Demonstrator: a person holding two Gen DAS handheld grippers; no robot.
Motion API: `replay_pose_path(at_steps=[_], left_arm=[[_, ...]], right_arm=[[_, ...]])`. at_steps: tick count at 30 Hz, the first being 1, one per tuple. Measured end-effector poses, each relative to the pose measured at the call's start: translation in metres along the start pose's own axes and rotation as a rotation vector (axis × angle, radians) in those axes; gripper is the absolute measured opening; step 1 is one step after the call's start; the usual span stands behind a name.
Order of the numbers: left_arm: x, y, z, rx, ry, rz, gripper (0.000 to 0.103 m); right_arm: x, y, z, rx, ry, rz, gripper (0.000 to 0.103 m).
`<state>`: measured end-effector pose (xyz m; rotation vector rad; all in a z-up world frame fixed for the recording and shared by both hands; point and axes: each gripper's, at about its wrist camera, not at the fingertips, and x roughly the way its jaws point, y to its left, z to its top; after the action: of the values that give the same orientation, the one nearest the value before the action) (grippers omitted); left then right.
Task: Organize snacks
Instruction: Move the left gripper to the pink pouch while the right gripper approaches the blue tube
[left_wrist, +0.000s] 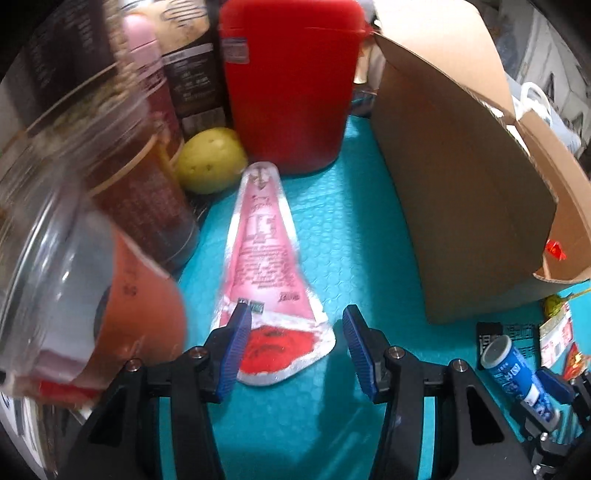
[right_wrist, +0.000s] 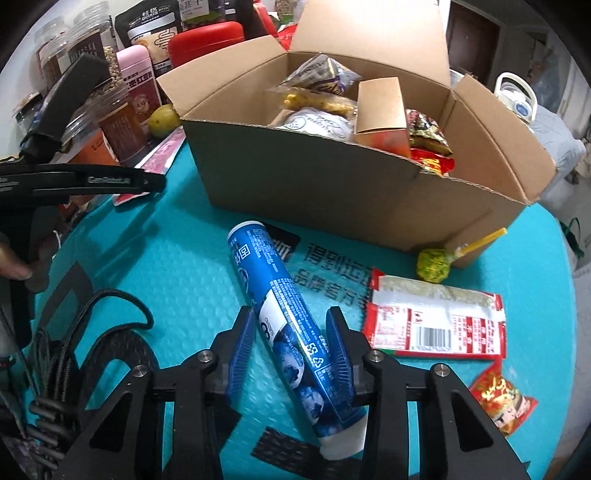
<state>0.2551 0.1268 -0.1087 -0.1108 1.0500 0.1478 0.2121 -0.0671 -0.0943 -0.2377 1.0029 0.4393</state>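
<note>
A long pink and red snack pouch (left_wrist: 264, 258) lies flat on the teal mat (left_wrist: 351, 240). My left gripper (left_wrist: 295, 312) hovers open over its red near end, and the left finger overlaps the pouch's edge. A blue tube (right_wrist: 284, 295) with a white cap lies on the mat (right_wrist: 166, 266). My right gripper (right_wrist: 291, 314) is shut on it, a pad against each side. The tube (left_wrist: 513, 365) also shows at the lower right of the left wrist view. Behind it stands an open cardboard box (right_wrist: 332, 177) holding several snack bags.
Clear jars (left_wrist: 55, 258), a red container (left_wrist: 291, 85) and a yellow-green fruit (left_wrist: 212, 160) crowd the left and back. The box wall (left_wrist: 461, 184) closes the right. A green lollipop (right_wrist: 434, 266), a red-white packet (right_wrist: 436, 321) and a small red packet (right_wrist: 502, 398) lie right of the tube.
</note>
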Motion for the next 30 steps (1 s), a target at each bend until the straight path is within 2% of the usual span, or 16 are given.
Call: replay_pose_path(at_steps=[2, 5, 15, 23, 28, 30], left_arm=[[0.002, -0.007, 0.002, 0.039, -0.010, 0.038, 0.051], [0.003, -0.008, 0.001, 0.056, -0.025, 0.044, 0.051], [0.002, 0.007, -0.012, 0.018, -0.024, -0.067, 0.050], [-0.005, 0.000, -0.024, 0.038, -0.021, -0.112, 0.044], [-0.015, -0.013, -0.037, 0.065, -0.008, -0.173, 0.043], [-0.017, -0.019, -0.041, 0.074, -0.014, -0.176, 0.043]], right_arm=[[0.002, 0.000, 0.000, 0.004, 0.001, 0.007, 0.040], [0.002, -0.001, -0.001, 0.012, -0.001, 0.015, 0.040], [0.001, -0.002, -0.002, 0.023, -0.006, 0.017, 0.040], [0.002, -0.005, -0.009, 0.036, 0.005, 0.032, 0.040], [0.000, -0.006, -0.013, 0.047, 0.008, 0.043, 0.040], [-0.001, -0.005, -0.015, 0.049, 0.008, 0.045, 0.040]])
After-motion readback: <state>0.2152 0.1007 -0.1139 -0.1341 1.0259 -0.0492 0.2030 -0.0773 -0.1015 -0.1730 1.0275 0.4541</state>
